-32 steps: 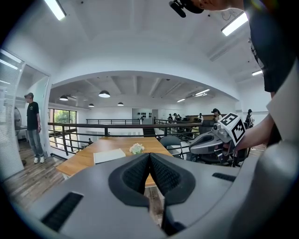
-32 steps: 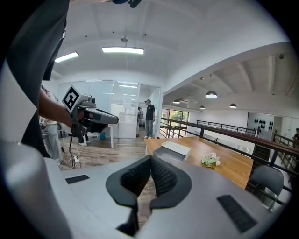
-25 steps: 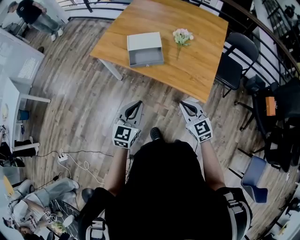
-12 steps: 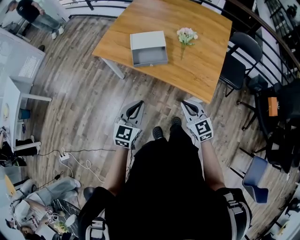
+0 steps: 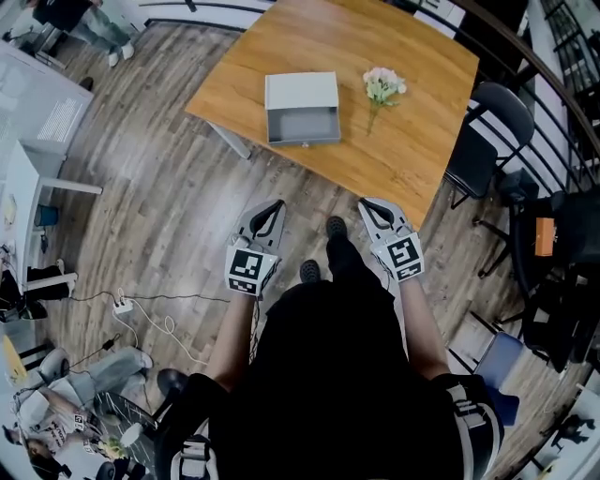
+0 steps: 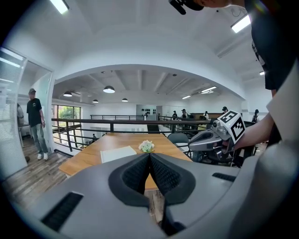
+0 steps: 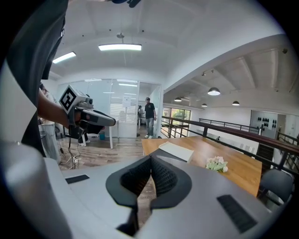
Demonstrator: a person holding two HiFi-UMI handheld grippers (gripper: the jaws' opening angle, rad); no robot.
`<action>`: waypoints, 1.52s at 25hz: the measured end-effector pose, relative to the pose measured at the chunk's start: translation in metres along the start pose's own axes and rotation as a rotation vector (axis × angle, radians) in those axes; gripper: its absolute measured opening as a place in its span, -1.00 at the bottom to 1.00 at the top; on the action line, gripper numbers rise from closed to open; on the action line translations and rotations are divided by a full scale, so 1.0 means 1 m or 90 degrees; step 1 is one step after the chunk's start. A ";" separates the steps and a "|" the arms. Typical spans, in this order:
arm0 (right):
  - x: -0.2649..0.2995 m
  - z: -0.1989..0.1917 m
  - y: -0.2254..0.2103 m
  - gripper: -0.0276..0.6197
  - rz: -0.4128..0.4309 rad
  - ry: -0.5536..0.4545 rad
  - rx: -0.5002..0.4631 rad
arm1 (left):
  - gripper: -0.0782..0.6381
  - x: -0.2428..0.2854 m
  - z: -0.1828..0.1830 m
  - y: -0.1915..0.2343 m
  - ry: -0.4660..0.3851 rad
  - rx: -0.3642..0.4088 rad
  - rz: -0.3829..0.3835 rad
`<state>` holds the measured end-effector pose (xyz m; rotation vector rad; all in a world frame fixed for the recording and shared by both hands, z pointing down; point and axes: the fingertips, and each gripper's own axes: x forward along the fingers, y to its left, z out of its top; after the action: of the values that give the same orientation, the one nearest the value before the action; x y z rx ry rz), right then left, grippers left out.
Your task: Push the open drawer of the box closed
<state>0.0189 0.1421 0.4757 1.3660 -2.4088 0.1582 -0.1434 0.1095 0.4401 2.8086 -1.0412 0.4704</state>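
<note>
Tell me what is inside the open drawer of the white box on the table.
The drawer shows only its bare grey floor; nothing lies in the pulled-out part. Whatever remains under the box is covered and cannot be seen.

Bright, even indoor light fills every view. A ceiling strip lamp [image 7: 119,47] glares at twelve o'clock in the right gripper view; a second lamp [image 6: 60,5] flares at eleven o'clock in the left. Edges bow strongly, corners fall black.
</note>
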 end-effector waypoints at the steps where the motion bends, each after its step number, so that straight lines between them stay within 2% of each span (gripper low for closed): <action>1: 0.007 0.006 -0.007 -0.87 0.008 -0.002 -0.004 | -0.72 0.007 0.003 0.004 0.000 -0.003 0.003; 5: 0.037 0.020 -0.038 -0.87 0.034 -0.003 -0.013 | -0.72 0.039 0.013 0.022 0.004 -0.015 0.017; 13: 0.085 0.009 -0.097 -0.87 0.080 0.019 -0.018 | -0.72 0.103 0.010 0.047 0.045 -0.030 0.051; 21: 0.124 0.010 -0.137 -0.87 0.153 0.015 -0.023 | -0.72 0.158 0.005 0.046 0.070 -0.039 0.082; 25: 0.139 -0.001 -0.155 -0.87 0.185 0.028 -0.023 | -0.72 0.178 -0.001 0.053 0.080 -0.060 0.105; 29: 0.146 -0.016 -0.173 -0.87 0.194 0.050 -0.016 | -0.72 0.197 -0.008 0.057 0.087 -0.078 0.127; 34: 0.154 -0.022 -0.177 -0.87 0.204 0.071 -0.015 | -0.72 0.217 -0.028 0.064 0.099 -0.106 0.132; 38: 0.159 -0.027 -0.186 -0.87 0.191 0.090 -0.024 | -0.72 0.234 -0.050 0.075 0.102 -0.133 0.143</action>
<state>0.1100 -0.0762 0.5434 0.9368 -2.4680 0.2751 -0.0371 -0.0815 0.5627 2.4424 -1.2939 0.5615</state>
